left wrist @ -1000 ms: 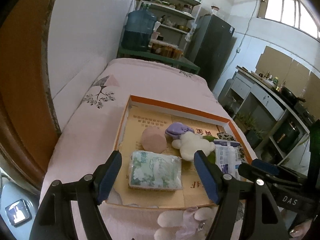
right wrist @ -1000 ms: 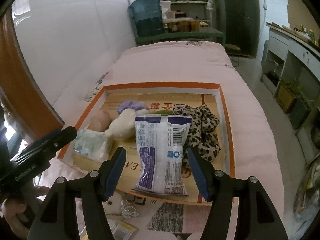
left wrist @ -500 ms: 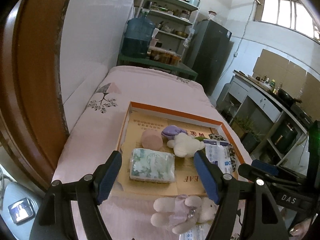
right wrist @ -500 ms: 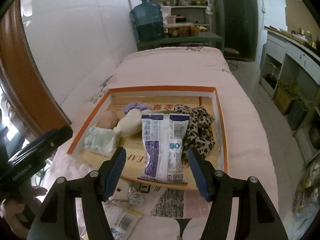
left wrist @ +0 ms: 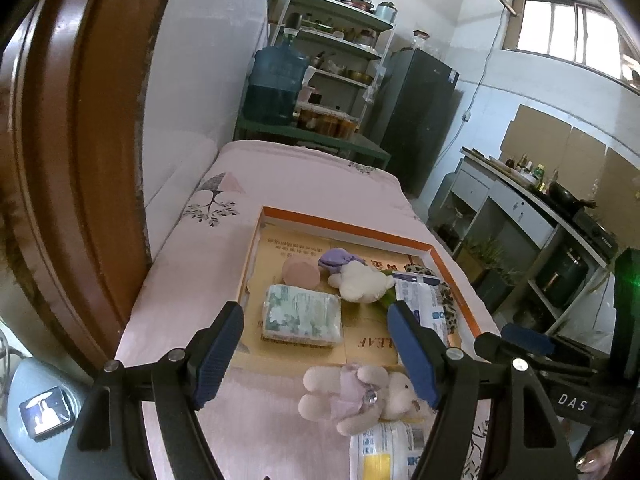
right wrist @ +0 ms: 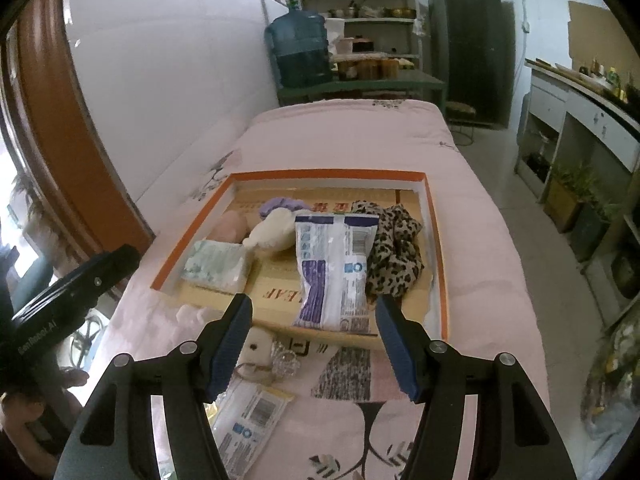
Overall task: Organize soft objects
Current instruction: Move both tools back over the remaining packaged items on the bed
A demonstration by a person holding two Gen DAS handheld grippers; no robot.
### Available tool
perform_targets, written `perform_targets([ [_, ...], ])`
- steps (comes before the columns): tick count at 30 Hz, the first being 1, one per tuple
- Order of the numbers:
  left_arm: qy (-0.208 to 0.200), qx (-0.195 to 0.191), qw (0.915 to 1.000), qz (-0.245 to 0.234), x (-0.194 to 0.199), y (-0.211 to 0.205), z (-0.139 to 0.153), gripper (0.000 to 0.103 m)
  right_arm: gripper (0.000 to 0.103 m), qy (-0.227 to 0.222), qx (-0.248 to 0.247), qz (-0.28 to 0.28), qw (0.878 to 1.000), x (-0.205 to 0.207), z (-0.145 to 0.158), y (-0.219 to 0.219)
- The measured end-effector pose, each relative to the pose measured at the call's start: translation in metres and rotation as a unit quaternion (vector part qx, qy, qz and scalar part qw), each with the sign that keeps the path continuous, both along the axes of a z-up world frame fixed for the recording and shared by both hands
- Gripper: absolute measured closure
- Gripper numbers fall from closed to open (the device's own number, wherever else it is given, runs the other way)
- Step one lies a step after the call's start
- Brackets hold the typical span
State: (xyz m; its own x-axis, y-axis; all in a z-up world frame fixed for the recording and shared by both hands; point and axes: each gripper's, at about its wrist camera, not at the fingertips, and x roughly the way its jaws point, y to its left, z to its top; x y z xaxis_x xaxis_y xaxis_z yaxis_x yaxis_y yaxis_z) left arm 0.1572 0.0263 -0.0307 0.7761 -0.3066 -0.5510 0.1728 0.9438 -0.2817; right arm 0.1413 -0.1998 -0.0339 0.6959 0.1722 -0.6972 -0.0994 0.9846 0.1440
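Note:
An orange-rimmed cardboard tray lies on the pink bed. It holds a green tissue pack, a pink round puff, a purple soft item, a white plush, a blue-white packet and a leopard cloth. A plush bear and a flat packet lie on the bed before the tray. My left gripper and right gripper are open and empty, above the bed short of the tray.
A brown door frame stands at the left. A white wall runs along the bed. A water jug and shelves stand at the far end, a counter at the right.
Both grippers have pulled back and up from the tray. The plush bear and the flat packet before the tray have come into view. Both stay open.

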Motion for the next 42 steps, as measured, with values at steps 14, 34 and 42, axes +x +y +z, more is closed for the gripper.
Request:
perform_targets([
  [14,-0.011,0.010,0.9999,0.004,-0.029,0.006,0.006,0.029,0.037,-0.003,-0.006,0.005,1.000,-0.029,0.002,0.011],
  [34,-0.012,0.019,0.9997,0.000,-0.067,0.011,-0.001,0.029,0.037,0.000,-0.010,0.011,1.000,-0.071,-0.005,0.026],
  [42,-0.013,0.021,0.9997,0.000,-0.073,0.012,-0.003,0.029,0.037,0.000,-0.010,0.015,1.000,-0.083,-0.006,0.030],
])
